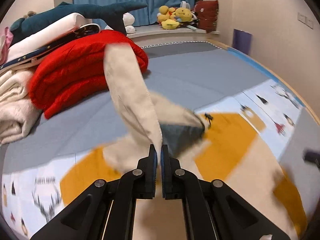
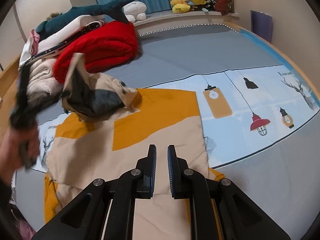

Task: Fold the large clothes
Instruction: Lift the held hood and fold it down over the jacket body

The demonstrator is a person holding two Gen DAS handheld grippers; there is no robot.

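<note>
A cream sleeve (image 1: 130, 92) is clamped between the left gripper's (image 1: 159, 150) jaws; the right gripper's (image 2: 162, 150) jaws are held slightly apart above the garment (image 2: 128, 150), nothing between them.

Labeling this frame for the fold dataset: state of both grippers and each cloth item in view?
left gripper: shut on a cream edge of the garment, lifted.
right gripper: jaws slightly apart, nothing between them, above the garment.
garment: cream and orange, partly flat on the bed, one end raised and bunched.
red blanket: folded, on the bed.
cream blanket: folded, beside the red blanket.
</note>
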